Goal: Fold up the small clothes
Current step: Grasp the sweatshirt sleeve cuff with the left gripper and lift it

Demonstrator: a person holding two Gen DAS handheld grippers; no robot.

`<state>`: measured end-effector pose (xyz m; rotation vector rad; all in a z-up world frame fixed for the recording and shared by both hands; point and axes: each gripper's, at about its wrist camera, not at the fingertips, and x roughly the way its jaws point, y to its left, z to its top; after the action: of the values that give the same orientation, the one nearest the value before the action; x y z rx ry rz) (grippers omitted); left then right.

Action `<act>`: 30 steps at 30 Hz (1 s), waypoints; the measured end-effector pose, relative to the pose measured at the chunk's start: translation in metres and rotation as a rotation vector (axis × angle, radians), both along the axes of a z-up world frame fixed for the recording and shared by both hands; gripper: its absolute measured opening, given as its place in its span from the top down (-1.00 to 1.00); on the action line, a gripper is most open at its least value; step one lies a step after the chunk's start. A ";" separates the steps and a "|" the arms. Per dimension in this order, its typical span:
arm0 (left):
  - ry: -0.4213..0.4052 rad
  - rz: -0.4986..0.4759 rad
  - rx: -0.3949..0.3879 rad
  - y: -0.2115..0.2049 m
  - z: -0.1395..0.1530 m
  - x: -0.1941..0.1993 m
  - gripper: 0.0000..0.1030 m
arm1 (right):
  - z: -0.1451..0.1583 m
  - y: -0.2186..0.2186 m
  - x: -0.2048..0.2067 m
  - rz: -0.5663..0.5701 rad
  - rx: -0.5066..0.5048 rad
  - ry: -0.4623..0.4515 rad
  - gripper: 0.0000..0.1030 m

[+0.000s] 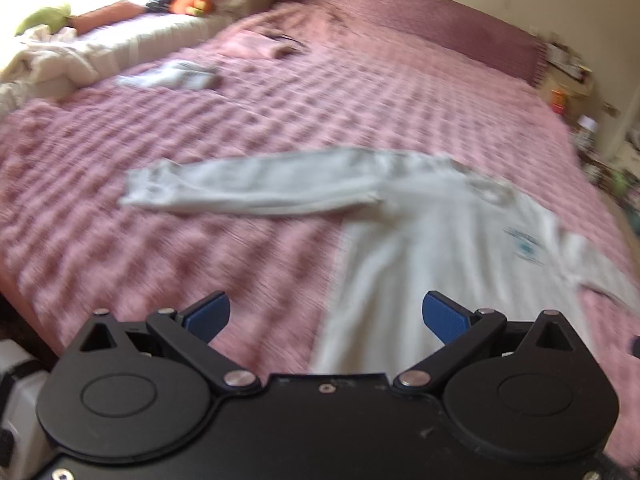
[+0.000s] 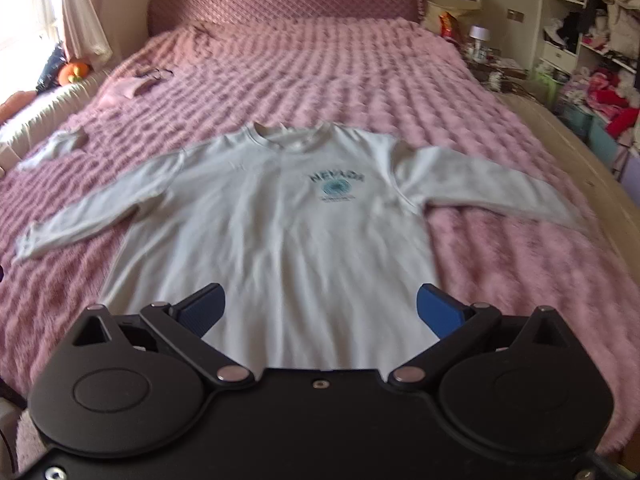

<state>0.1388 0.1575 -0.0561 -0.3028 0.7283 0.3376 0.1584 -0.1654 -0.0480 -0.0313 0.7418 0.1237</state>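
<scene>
We've got the sweatshirt [image 2: 280,216] flat, print up, centre of the right wrist frame on the pink bedspread [image 2: 500,248], collar toward the top, hem at the bottom edge. Right gripper [image 2: 320,310] spread wide, empty, squarely over the hem. Left gripper [image 1: 326,314] likewise agape and empty; there the sleeve [image 1: 256,192] runs toward the frame's left.

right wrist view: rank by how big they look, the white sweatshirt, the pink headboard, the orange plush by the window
1. white sweatshirt, though nearness inflates it
2. pink headboard, far away
3. orange plush, clearly smallest
</scene>
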 end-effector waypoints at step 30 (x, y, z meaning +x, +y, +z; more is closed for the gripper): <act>-0.299 0.828 -0.609 0.374 -0.196 0.111 0.57 | -0.087 0.064 0.103 0.024 -0.060 0.221 -0.99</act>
<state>0.2497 0.5319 -0.2526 -1.2198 0.3608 0.8297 0.2617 -0.1011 -0.1353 -0.0847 0.9665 0.1289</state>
